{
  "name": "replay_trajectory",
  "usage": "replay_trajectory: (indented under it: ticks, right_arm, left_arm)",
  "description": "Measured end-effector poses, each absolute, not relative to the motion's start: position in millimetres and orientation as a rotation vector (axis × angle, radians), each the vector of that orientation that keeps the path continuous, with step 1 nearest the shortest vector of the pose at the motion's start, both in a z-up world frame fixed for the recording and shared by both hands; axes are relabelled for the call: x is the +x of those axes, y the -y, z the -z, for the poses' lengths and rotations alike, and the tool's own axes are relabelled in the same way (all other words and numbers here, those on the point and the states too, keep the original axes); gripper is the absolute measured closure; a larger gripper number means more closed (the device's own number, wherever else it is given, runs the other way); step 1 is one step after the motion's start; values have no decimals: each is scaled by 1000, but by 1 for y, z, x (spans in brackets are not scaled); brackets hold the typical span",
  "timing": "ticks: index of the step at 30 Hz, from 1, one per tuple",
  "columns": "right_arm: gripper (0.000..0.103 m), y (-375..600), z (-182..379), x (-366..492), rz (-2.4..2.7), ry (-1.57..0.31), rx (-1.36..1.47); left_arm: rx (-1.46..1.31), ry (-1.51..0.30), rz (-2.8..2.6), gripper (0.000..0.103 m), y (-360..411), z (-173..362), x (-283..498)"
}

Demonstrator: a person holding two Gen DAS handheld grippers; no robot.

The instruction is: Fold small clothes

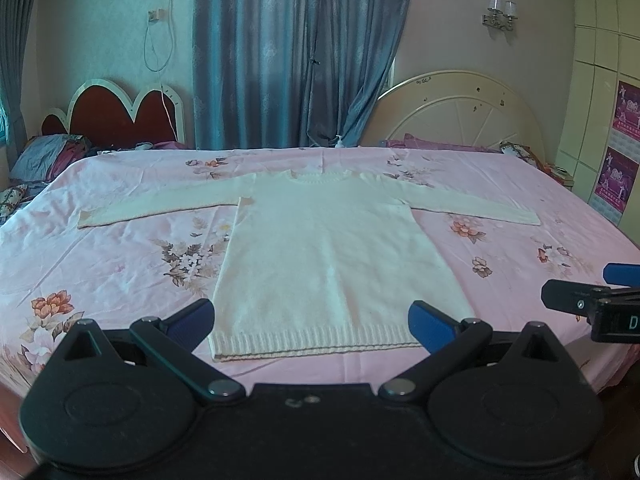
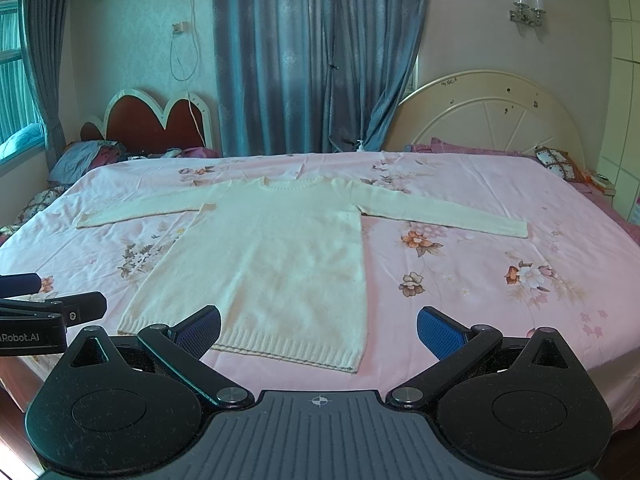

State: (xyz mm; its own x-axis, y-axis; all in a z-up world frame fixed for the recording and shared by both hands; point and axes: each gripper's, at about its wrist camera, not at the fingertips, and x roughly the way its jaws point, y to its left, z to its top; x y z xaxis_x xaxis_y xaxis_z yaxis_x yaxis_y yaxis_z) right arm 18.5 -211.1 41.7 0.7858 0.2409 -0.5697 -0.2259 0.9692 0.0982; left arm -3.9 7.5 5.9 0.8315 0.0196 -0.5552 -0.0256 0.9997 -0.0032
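Knitted cream sweater [image 1: 332, 248] lies flat; left gripper [image 1: 312, 320] and right gripper [image 2: 318, 328], jaws wide and empty near its hem, may bunch the seemingly loose knit.

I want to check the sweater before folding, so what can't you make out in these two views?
- Sweater hem corners: left wrist view, behind the left tool's pads.
- Its underside: both views, flat against the bedsheet.
- Right tool in left wrist view: cut off by the right edge.

black grippers [image 1: 312, 322] [image 2: 318, 330] — blue ribbed pads [image 2: 440, 330].
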Motion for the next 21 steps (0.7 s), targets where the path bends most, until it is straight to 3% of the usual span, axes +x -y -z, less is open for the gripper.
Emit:
replay_trajectory:
  ticks: [21]
  right_arm:
    - [0,210,-45,16,-256,-614,22]
  left_arm:
    - [-10,-580,-26,0,-7,-9,-6]
